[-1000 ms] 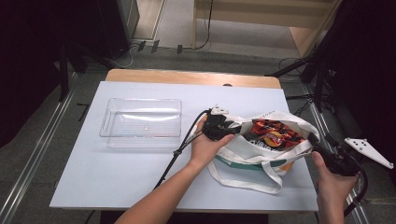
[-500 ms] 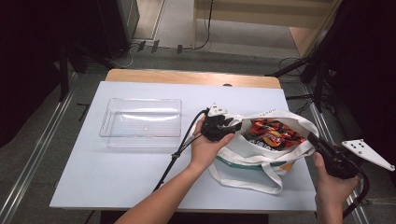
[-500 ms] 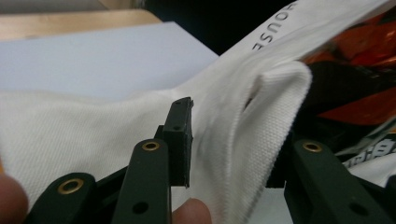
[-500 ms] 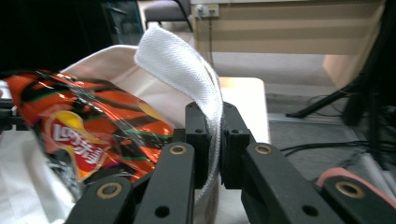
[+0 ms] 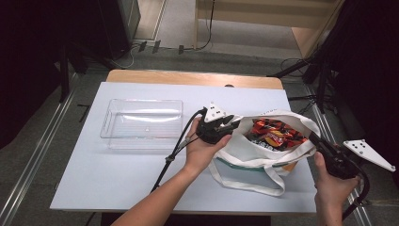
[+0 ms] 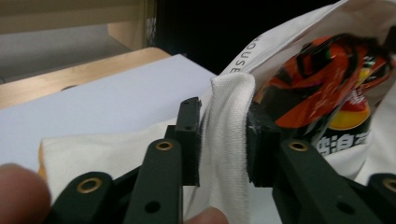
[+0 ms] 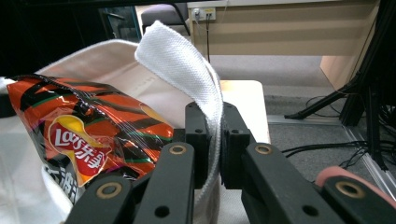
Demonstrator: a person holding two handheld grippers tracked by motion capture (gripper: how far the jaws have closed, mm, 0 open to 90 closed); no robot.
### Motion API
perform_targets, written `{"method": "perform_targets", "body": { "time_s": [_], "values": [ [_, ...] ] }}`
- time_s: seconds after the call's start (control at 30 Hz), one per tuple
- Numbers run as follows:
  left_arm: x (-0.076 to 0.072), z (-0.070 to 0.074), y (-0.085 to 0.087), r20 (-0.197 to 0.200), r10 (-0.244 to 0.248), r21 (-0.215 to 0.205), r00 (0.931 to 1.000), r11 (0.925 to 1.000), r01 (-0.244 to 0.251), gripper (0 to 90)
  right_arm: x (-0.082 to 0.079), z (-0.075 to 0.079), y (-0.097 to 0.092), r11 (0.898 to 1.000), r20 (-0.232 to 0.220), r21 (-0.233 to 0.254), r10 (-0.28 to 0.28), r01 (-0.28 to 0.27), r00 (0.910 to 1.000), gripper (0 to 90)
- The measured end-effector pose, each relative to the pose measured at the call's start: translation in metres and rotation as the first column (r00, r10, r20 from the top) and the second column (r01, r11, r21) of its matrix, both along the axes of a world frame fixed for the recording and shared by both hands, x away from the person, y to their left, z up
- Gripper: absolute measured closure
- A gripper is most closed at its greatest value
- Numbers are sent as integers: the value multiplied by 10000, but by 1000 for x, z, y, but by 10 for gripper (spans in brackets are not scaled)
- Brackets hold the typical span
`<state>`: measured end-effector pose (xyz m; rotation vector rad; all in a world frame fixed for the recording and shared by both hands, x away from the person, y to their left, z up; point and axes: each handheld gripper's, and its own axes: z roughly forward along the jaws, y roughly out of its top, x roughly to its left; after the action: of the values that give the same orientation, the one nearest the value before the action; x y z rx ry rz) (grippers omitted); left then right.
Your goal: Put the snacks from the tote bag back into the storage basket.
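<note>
A white tote bag (image 5: 254, 157) lies on the table's right side, its mouth held wide between my two grippers. Orange crisp packets (image 5: 274, 132) fill it. My left gripper (image 5: 231, 125) is at the bag's left rim; its jaws have just been closing and are shut on a fold of white bag fabric (image 6: 227, 140). My right gripper (image 5: 314, 138) at the bag's right rim has just closed on the white handle strap (image 7: 187, 60), which loops up from between its jaws. A Lay's packet (image 7: 93, 135) sits just left of the right gripper (image 7: 214, 140).
A clear plastic tray (image 5: 143, 123) stands empty on the white table (image 5: 108, 179), left of the bag. The left gripper's black cable (image 5: 176, 148) trails across the table toward the front edge. Stands and cables are on the floor at the right.
The left gripper has risen a little with the bag's rim in it. The right gripper's jaws have shut on the strap. The bag's mouth is spread wider.
</note>
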<state>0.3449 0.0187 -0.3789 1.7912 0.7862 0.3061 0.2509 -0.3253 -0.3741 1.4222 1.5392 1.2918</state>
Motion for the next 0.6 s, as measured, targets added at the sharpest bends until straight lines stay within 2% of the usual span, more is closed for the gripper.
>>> {"method": "perform_targets", "body": {
  "time_s": [0.1,0.13,0.2,0.27,0.3,0.43,0.5,0.6],
  "values": [
    [-2,5,3,-128,-57,-227,9999,9997,54,542,0,-2,-3,9999,-90,130,-20,21,10000,857],
    [-3,8,6,-68,-29,-262,10000,9997,27,537,1,-3,-4,9999,-100,141,-29,30,9999,857],
    [-5,13,12,107,-47,-361,9999,9993,51,654,1,-3,-3,9999,-73,157,-28,29,10000,857],
    [-5,17,14,227,64,-341,9997,9994,-57,705,1,-2,-3,9999,-73,166,8,-7,10000,857],
    [-3,17,14,174,10,-194,9998,9998,-7,713,2,-2,-3,9999,-51,132,35,-35,10000,857],
    [7,7,8,-421,-112,111,9991,9999,116,671,2,-2,-1,9997,-35,182,134,-133,9999,857],
    [11,0,5,-648,-108,153,9978,9998,118,717,2,-3,1,9994,-80,249,222,-220,9997,857],
    [16,-9,0,-846,32,596,9964,9982,18,855,3,-3,3,9988,-87,264,421,-419,9991,857]
  ]
}}
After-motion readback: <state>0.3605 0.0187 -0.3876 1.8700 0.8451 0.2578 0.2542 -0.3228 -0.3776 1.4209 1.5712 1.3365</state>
